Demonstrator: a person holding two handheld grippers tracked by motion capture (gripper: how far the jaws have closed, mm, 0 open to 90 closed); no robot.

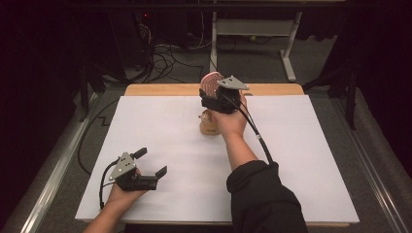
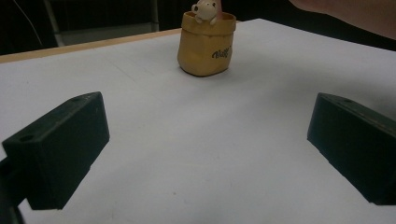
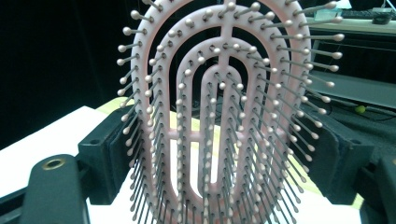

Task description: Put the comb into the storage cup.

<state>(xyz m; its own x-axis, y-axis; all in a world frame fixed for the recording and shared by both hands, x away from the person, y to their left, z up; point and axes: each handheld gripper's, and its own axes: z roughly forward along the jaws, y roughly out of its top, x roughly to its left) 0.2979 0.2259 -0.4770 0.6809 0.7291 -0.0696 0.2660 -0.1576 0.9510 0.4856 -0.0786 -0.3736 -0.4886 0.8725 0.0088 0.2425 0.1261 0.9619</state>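
A pink hairbrush (image 1: 212, 79) with ball-tipped bristles stands upright between the jaws of my right gripper (image 1: 213, 91). In the right gripper view the brush head (image 3: 224, 93) spans the gap, and both black pads (image 3: 109, 154) press its edges. Just below that hand sits a small yellow pouch-shaped holder (image 1: 209, 127) with a little white bear figure at its rim (image 2: 204, 9). My left gripper (image 1: 153, 161) rests at the near left of the white board, open and with nothing in it. In its own view the left gripper (image 2: 205, 144) faces the holder (image 2: 205, 46) from some distance.
A white board (image 1: 160, 126) covers the wooden table (image 1: 160, 90). Behind the table are a desk frame (image 1: 289, 43) and loose cables (image 1: 165, 58) on the floor. The right forearm and dark sleeve (image 1: 262, 194) cross the board's near right part.
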